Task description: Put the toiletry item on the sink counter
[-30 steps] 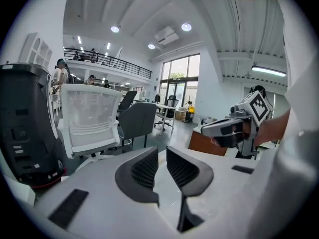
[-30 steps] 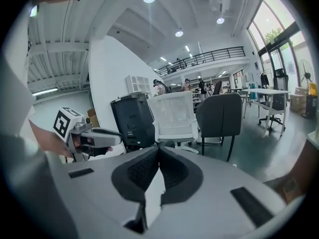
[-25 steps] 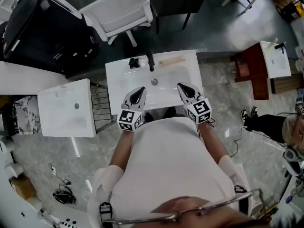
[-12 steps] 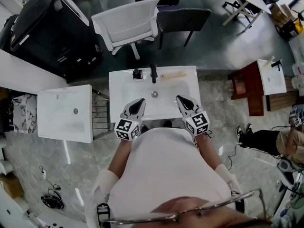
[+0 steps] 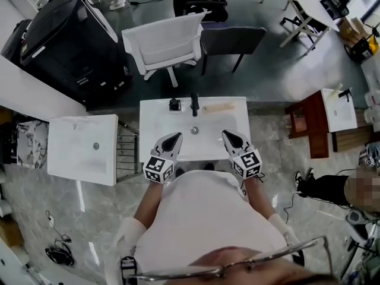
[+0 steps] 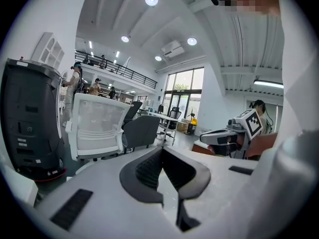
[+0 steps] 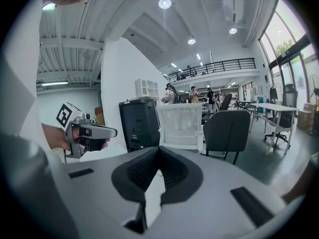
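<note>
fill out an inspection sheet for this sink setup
surface: white sink, basin bare apart from the drain; black tap on the back rim
job's things: tan bar lying right of the tap, small black item left of it; both too small to identify
clutter: nothing seen
grippers: left gripper and right gripper both shut and empty, tips over the sink's front part
cables: cable bundle on the floor, lower left
surroundings: second sink at left, white chair, dark chair, black cabinet, person at right
</note>
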The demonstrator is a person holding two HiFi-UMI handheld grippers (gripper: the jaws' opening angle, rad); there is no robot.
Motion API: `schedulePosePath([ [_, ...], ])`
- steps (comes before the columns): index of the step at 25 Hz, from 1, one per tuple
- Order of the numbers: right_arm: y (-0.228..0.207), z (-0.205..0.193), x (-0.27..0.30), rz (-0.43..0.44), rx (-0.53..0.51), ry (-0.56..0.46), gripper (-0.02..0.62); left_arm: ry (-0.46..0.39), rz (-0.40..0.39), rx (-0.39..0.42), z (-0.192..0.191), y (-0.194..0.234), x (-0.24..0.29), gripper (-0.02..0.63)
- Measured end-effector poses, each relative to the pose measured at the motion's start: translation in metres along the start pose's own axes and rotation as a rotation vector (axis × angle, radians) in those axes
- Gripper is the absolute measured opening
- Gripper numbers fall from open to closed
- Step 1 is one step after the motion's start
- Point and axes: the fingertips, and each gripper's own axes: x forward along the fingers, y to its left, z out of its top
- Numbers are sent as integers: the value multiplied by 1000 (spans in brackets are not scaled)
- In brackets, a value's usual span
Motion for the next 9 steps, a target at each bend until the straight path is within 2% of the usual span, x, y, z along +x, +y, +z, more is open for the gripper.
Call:
schedulePosePath([
  [9, -1, 7, 2, -6, 0, -6, 6, -16, 23, 0, 5, 10, -5, 3],
])
